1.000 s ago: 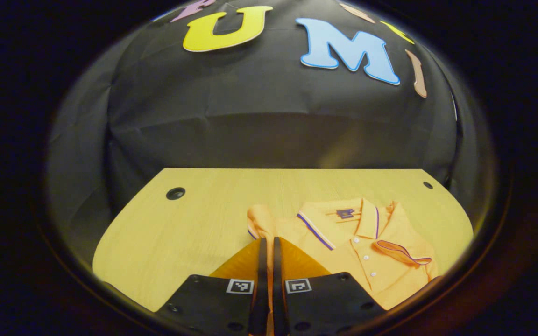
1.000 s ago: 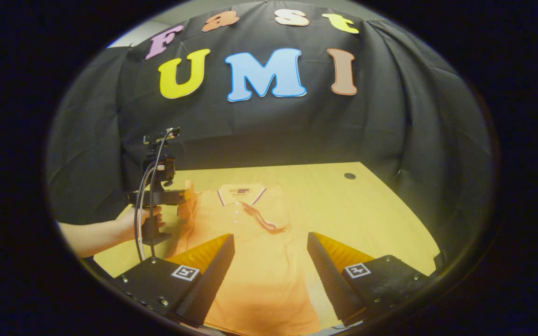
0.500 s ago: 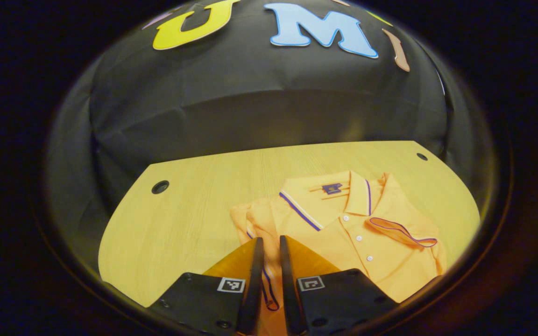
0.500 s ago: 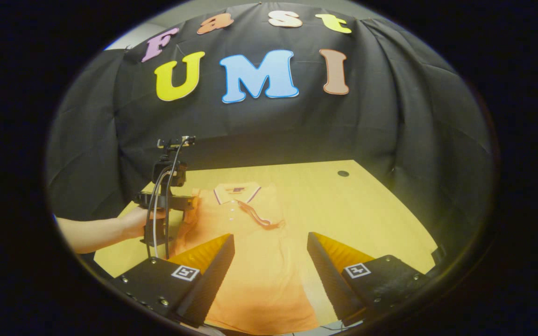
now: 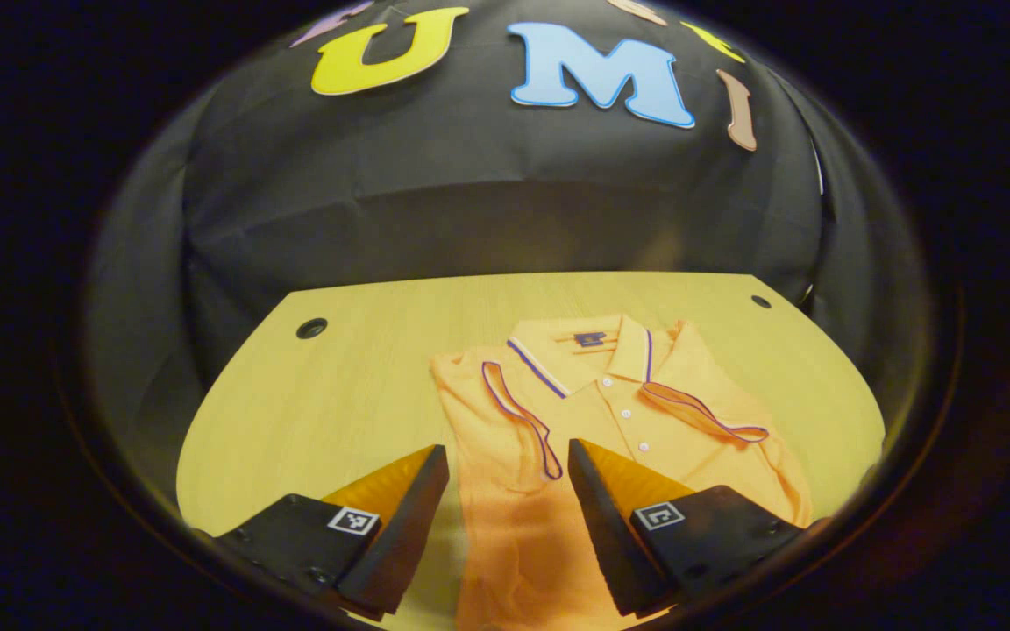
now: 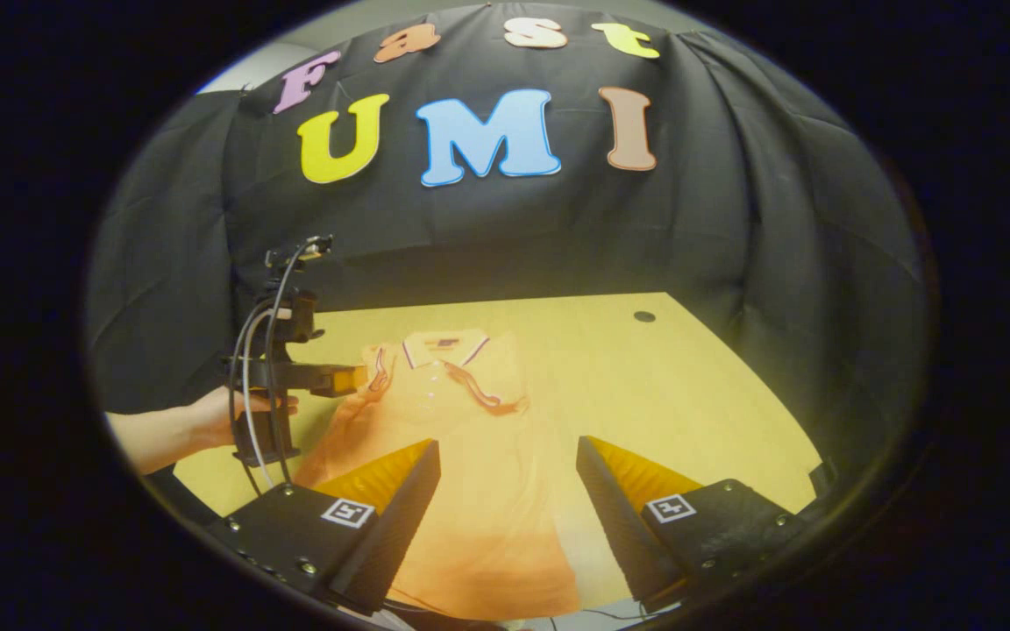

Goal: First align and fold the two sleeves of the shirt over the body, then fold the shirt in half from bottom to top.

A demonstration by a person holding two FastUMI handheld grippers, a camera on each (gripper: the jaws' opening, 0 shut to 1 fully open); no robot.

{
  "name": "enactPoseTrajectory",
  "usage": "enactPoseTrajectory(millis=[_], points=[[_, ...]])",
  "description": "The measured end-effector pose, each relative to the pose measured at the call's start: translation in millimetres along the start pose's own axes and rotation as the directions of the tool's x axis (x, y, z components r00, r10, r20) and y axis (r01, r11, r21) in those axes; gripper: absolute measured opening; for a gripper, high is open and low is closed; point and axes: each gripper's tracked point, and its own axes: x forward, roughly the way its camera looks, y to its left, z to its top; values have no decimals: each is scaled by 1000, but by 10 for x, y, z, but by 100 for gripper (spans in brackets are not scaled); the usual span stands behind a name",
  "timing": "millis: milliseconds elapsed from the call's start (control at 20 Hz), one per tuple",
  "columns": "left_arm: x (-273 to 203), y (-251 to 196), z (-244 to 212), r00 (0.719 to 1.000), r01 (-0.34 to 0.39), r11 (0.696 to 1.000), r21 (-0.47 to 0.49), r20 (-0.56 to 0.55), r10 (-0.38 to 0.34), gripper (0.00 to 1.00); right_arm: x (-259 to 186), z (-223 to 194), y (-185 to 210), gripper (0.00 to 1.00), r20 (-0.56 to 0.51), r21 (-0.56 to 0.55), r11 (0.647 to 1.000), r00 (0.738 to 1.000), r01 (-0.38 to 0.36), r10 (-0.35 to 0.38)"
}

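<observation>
Table (image 5: 312, 412): pale wood, the shirt lying toward its middle and right in the left gripper view.
Left sleeve (image 5: 518, 416): folded in over the chest, just left of the collar (image 5: 584, 346), its trimmed cuff running down toward the button placket.
Left gripper (image 5: 505, 464): fingers spread wide, gripping nothing, above the cloth below the collar; from the right gripper view it (image 6: 349, 379) sits just left of the collar, held by a hand (image 6: 224, 416).
Shirt (image 5: 610, 421): orange polo, flat and face up, collar at the far end, hem nearest the cameras.
Right sleeve (image 5: 707, 416): also laid across the chest, just right of the collar, cuff angled inward.
Right gripper (image 6: 509, 478): released and empty, fingers wide, over the lower body well below the collar.
Step in hand: both sleeves look done, so the bottom-to-top fold seems next.
Doing it well: take one hem corner in each gripper, level with each other, lift low, and carry the hem up to the collar without dragging the sleeves.
Doubt: the hem corners are partly hidden by the fingers, so their flatness is probably fine but unclear.
</observation>
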Motion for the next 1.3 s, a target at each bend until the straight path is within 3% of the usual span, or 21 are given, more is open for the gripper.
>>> enactPoseTrajectory(millis=[300,550,750,1300], points=[[-779,-37,-731,996,11,1000,28,-85,-8,96,-95,-544,46,97,-100,-17,999,994,-46,44],[-1378,-306,-1299,988,86,996,4,-131,-85,96,-220,-942,-83,97,-165,-28,999,986,-33,28],[-1789,-344,-1676,983,94,995,-31,-156,-98,96,-282,-1329,-176,97,-231,-34,999,973,-23,15],[-2406,-99,-2439,974,80,995,-54,-209,-89,96,-320,-1968,-306,97,-351,-28,999,936,-22,11]])
